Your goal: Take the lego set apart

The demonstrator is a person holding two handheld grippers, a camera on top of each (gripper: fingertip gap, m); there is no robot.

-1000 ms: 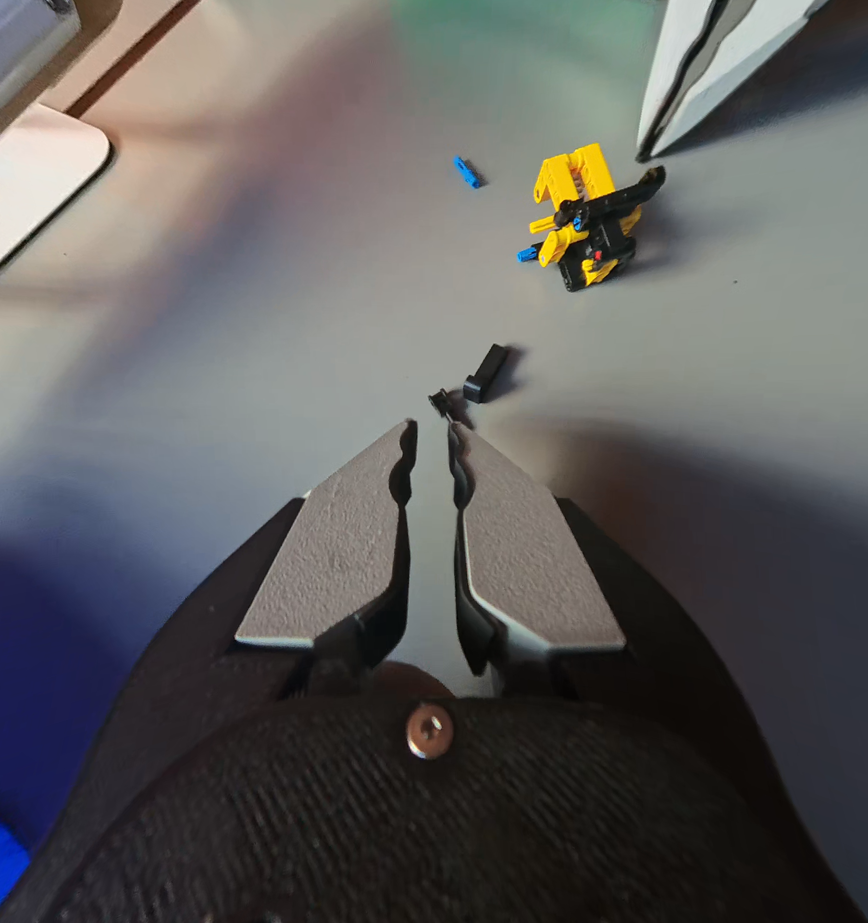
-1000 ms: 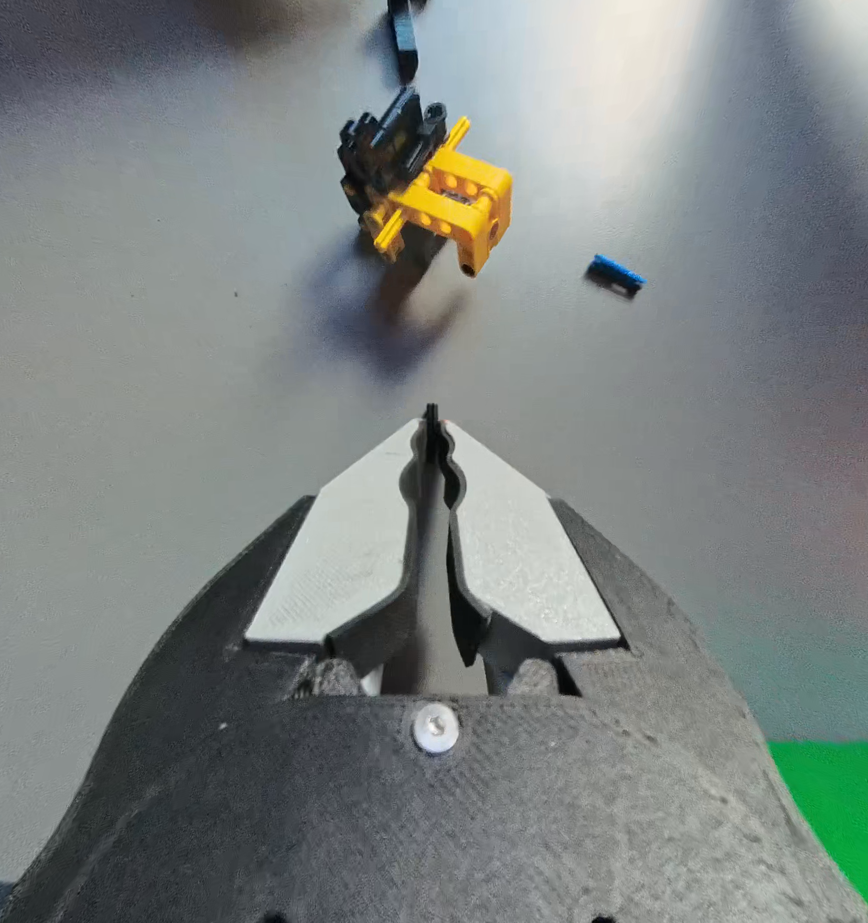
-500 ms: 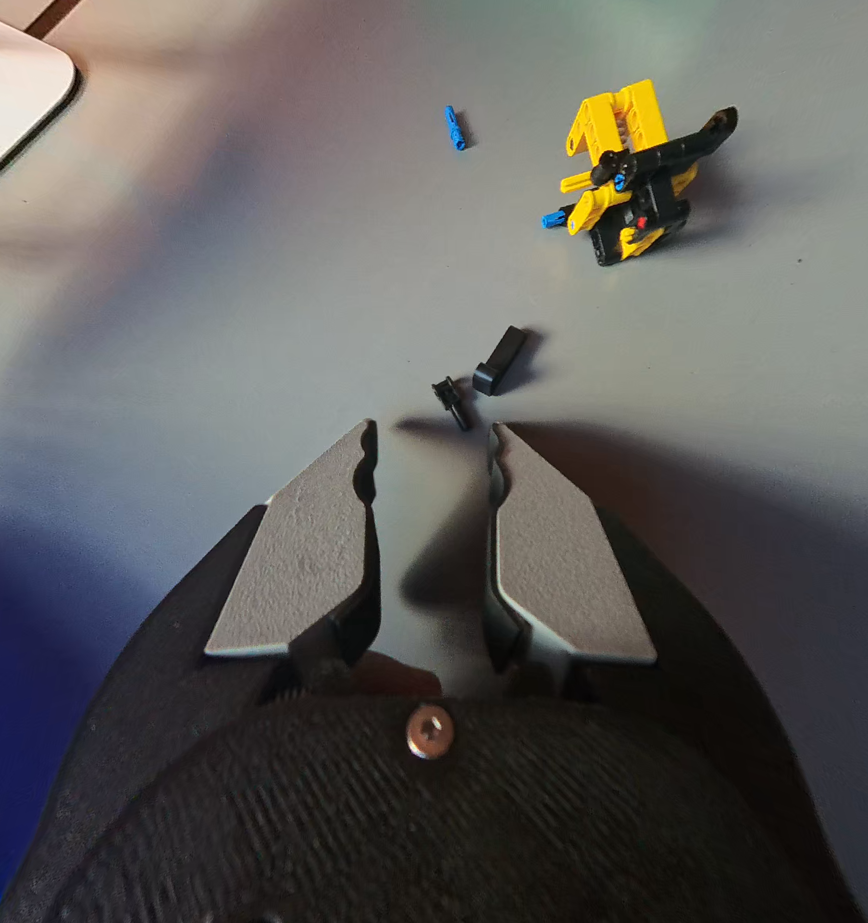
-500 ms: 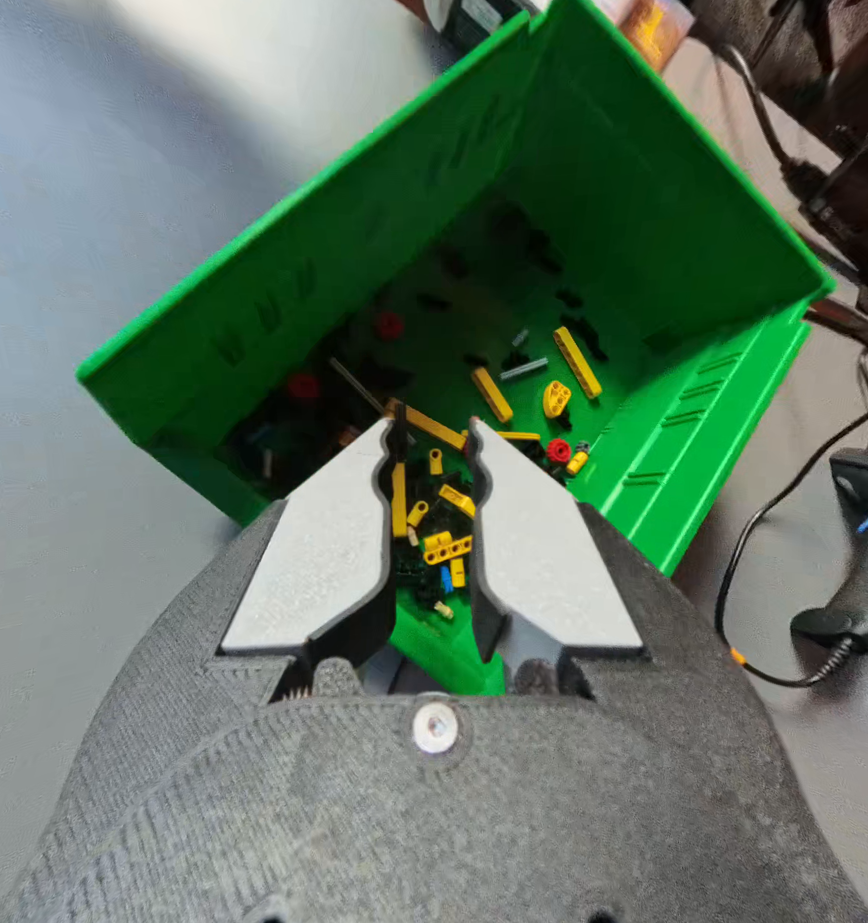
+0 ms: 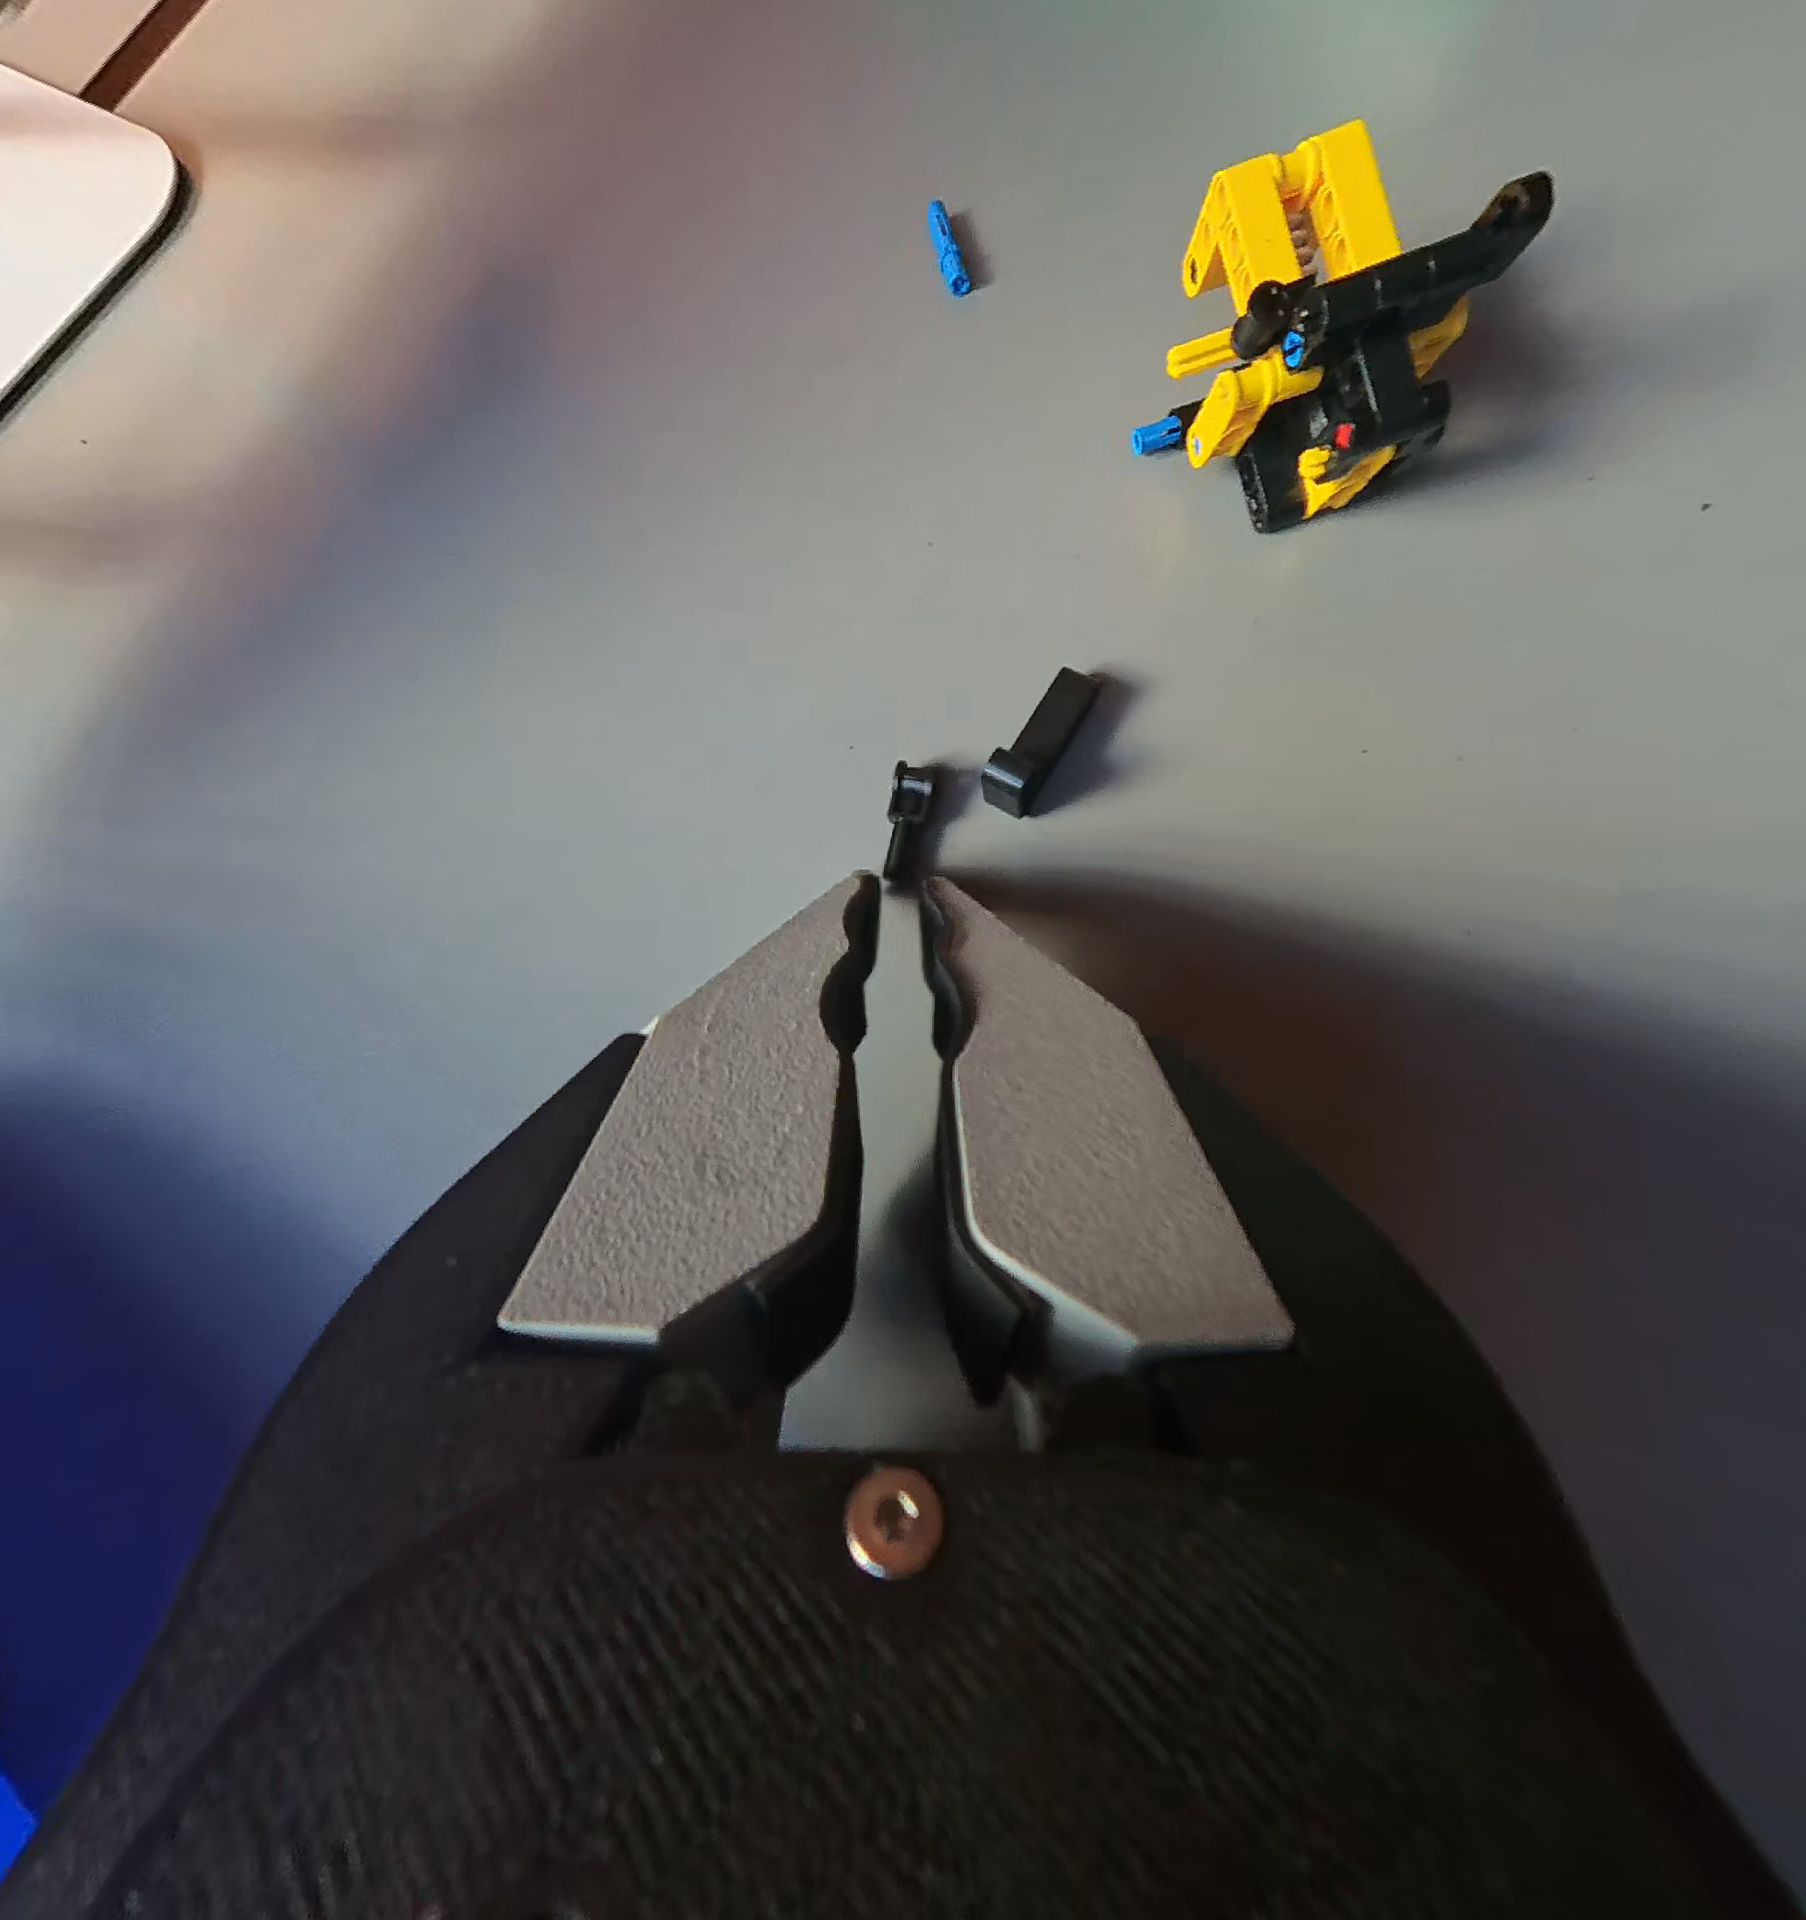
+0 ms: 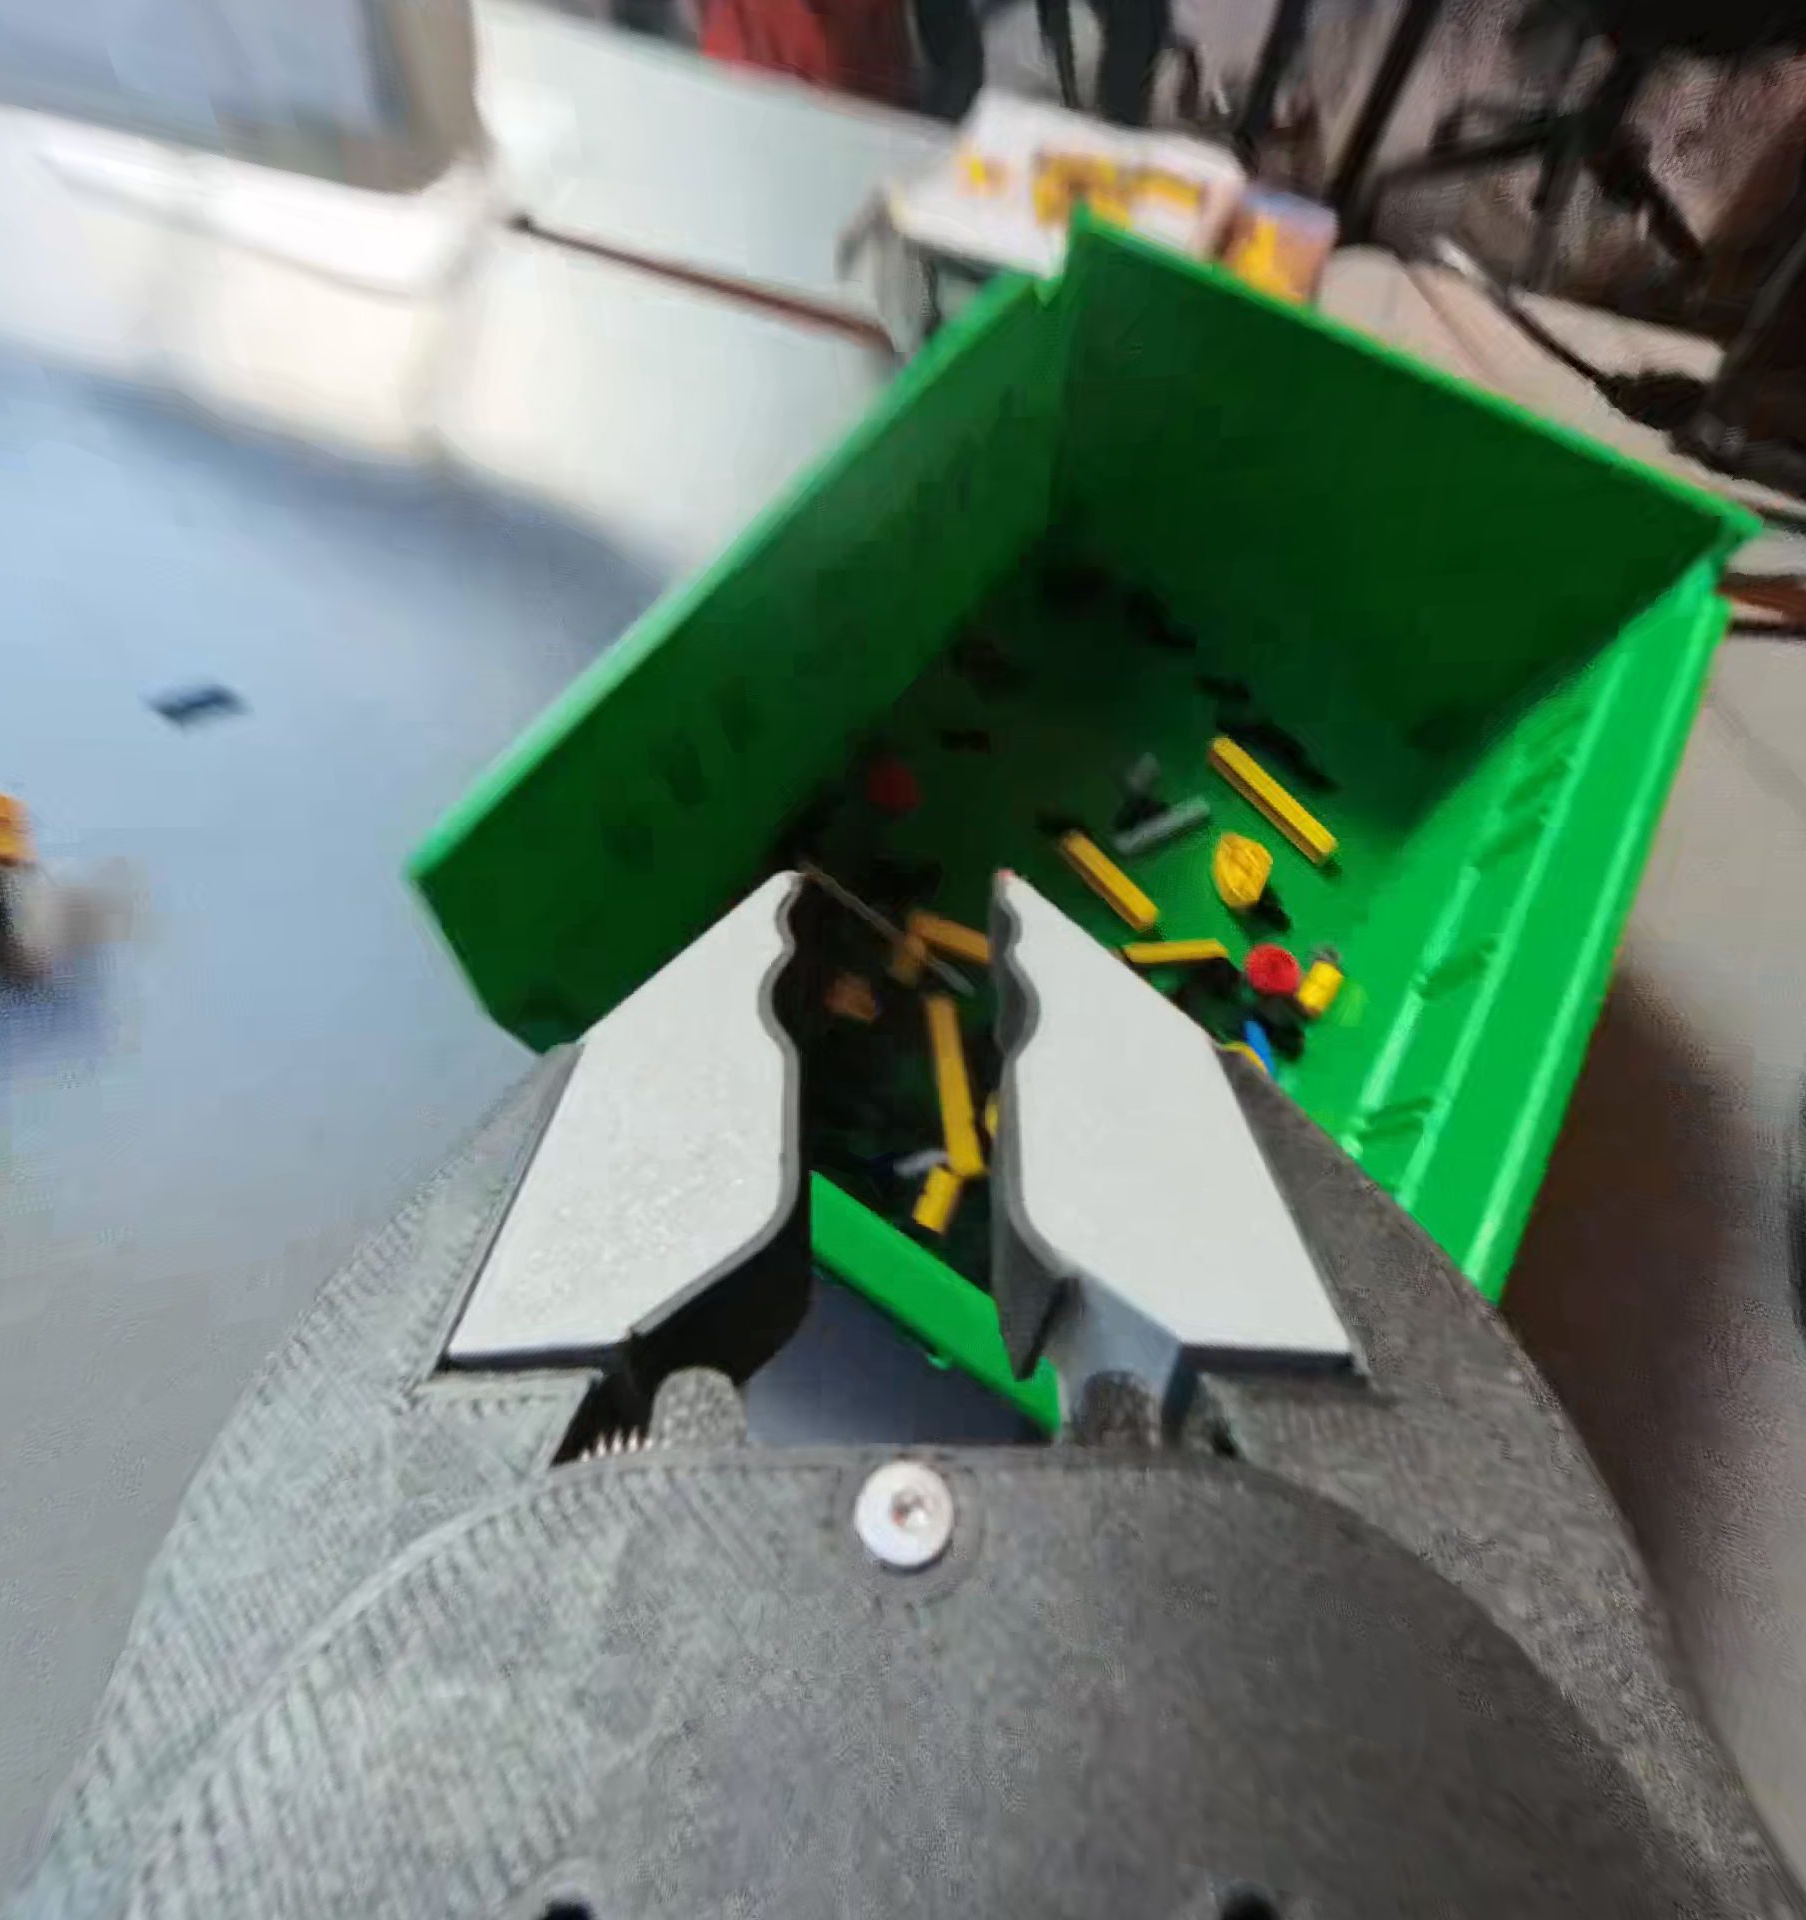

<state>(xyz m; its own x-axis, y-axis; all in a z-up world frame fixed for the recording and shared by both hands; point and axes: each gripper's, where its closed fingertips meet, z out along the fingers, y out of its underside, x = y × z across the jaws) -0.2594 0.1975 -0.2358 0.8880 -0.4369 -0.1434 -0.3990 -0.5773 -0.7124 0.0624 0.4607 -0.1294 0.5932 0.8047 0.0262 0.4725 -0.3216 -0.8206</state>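
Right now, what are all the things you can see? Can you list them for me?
Lego model: 1, yellow and black, on the grey table, far right.
Blue pin: 1, blue, loose on the table, left of the model.
Black pin: 1, black, just ahead of the left fingertips.
Black block: 1, black, right of the black pin.
Bin: 1, green, holding loose yellow, red and black pieces.
Table: 1, grey.
Left gripper: 1, narrow gap, holding nothing.
Right gripper: 1, open, above the bin.
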